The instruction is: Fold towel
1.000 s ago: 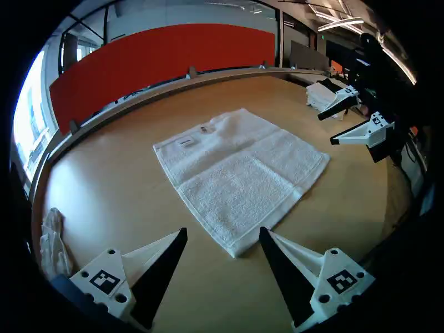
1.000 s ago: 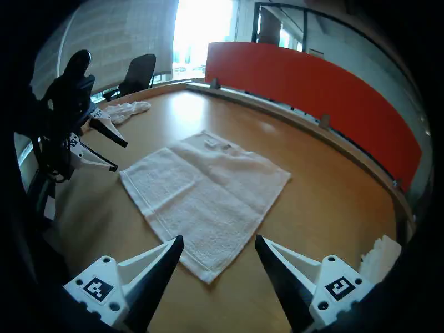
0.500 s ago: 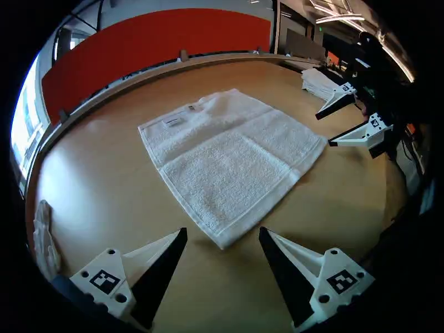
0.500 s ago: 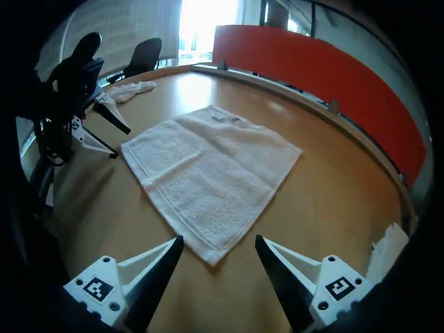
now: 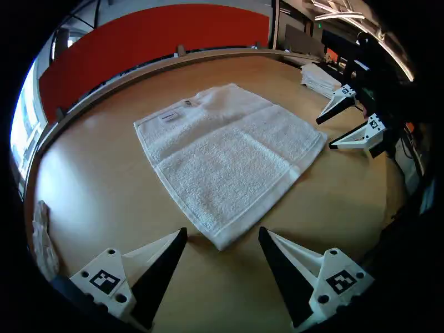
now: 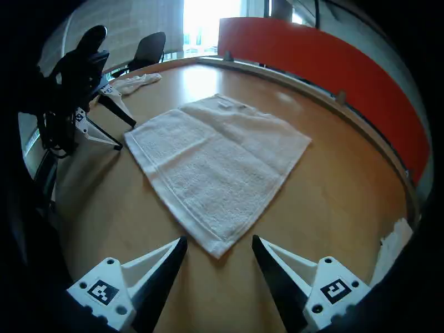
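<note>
Towel (image 5: 227, 150): flat on worktop (image 5: 100, 183).
Left tongs (image 5: 222, 230): released, corner between tips.
Right tongs (image 6: 219, 238): released, likewise.
Remaining: seemingly whole fold.

Your left gripper (image 5: 222, 236) has its fingers spread wide, with the near corner of the white terry-cloth towel (image 5: 227, 161) right between the tips at 6 o'clock, lying flat on the light wooden table (image 5: 100, 183). Your right gripper (image 5: 324, 134), also spread, is at 3 o'clock, near the towel's corner. There's a stack of folded white towels (image 5: 319, 80) at 1 o'clock and a crumpled white cloth (image 5: 41, 244) at 8.
</note>
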Demonstrator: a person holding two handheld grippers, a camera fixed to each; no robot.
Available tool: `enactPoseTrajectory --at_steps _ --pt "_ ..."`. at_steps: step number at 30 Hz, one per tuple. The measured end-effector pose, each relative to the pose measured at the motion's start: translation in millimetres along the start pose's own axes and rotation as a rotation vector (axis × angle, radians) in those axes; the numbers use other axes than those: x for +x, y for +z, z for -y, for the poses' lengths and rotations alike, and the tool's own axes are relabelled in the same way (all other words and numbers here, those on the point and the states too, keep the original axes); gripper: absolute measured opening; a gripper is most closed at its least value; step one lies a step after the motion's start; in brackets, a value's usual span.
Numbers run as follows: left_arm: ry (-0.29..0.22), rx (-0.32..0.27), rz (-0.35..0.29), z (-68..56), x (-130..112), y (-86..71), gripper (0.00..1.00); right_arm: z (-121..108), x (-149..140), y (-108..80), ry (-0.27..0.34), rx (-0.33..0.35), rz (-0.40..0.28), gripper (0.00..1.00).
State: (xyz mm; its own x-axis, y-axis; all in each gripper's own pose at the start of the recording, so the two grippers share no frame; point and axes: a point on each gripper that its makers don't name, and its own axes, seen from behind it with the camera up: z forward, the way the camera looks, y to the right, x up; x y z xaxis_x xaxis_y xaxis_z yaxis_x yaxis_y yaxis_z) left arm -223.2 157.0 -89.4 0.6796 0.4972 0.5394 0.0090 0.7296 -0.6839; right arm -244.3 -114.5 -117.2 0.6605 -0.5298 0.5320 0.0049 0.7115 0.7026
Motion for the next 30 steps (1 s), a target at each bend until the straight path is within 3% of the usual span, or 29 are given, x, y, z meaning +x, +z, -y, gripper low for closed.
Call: enactPoseTrajectory --at_steps 9,15,21,27,30 --pt "0.012 0.005 0.006 -0.2 -0.4 0.5 0.95 0.4 -2.4 2.9 0.007 0.016 0.008 0.84" --pt "0.01 0.005 0.009 -0.2 -0.7 0.9 0.92 2.7 -3.4 3.5 0.02 0.034 0.012 0.74" --pt "0.016 0.002 0.015 -3.7 -0.7 1.2 0.78 -0.1 -4.2 2.9 0.034 0.03 0.012 0.6" --pt "0.009 0.004 0.018 -3.7 -1.1 1.2 0.76 -1.8 -4.7 2.4 0.04 0.028 0.012 0.42" --pt "0.006 0.006 0.018 -4.5 -1.1 1.4 0.73 -1.6 -4.8 2.1 0.043 0.026 0.013 0.38"
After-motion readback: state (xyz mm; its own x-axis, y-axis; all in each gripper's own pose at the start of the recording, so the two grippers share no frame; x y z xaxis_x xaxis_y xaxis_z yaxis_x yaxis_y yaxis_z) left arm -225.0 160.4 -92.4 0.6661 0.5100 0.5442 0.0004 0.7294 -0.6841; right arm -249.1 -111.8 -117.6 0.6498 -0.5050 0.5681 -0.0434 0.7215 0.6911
